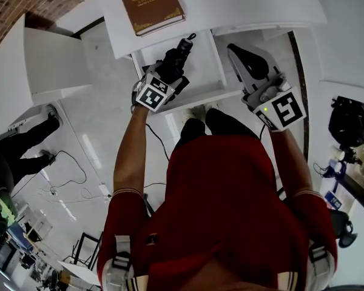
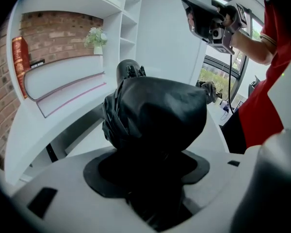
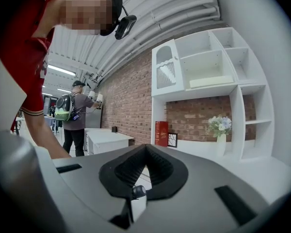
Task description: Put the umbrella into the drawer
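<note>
White cabinet (image 1: 261,5) ahead, brown book (image 1: 150,5) on top, open drawer (image 1: 209,68) directly beneath the left gripper (image 1: 168,73). Folded black umbrella (image 1: 178,54) clamped between that gripper's jaws and held just above the drawer, bunched cloth bulging past the tips; right gripper (image 1: 242,54) off to the side, jaws together on nothing. Likely light, soft and crumply in the cloth yet stiff along the shaft inside, a little slippery, so best gripped around the firm middle of the bundle, never by loose folds.
</note>
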Available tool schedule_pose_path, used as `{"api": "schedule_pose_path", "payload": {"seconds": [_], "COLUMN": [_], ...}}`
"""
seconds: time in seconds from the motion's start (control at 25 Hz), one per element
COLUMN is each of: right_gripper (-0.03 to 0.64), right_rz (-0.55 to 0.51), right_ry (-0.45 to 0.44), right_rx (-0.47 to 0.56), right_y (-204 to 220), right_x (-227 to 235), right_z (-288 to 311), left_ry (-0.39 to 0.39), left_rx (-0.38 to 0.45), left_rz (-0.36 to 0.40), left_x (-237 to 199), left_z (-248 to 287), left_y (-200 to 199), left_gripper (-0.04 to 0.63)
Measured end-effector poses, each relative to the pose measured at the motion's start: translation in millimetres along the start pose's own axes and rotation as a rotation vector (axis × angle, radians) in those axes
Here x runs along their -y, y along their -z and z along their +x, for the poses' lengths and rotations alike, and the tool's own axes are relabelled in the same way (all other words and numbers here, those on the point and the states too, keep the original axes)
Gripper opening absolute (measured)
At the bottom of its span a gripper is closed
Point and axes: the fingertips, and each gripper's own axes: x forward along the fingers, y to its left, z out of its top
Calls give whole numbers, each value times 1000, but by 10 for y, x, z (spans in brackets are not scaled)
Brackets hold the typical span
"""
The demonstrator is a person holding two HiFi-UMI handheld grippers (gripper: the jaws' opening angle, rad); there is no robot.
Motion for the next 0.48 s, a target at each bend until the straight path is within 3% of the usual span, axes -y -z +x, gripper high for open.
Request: {"api": "schedule_pose_path", "payload": {"seconds": [0.2, 0.48], "right_gripper": [-2, -2], "right_rz": [19, 22], "right_ry": [31, 34], "right_rx": [-25, -54], "right_y": [65, 173], "right_x": [131, 183], "right_z": [-86, -106], "left_ry": [6, -11], "left_rx": [-67, -144], "left_rz": [-44, -187], "left_x": [-26, -116], "left_z": [192, 402], "left_y": [120, 421], "left_gripper": [267, 267]}}
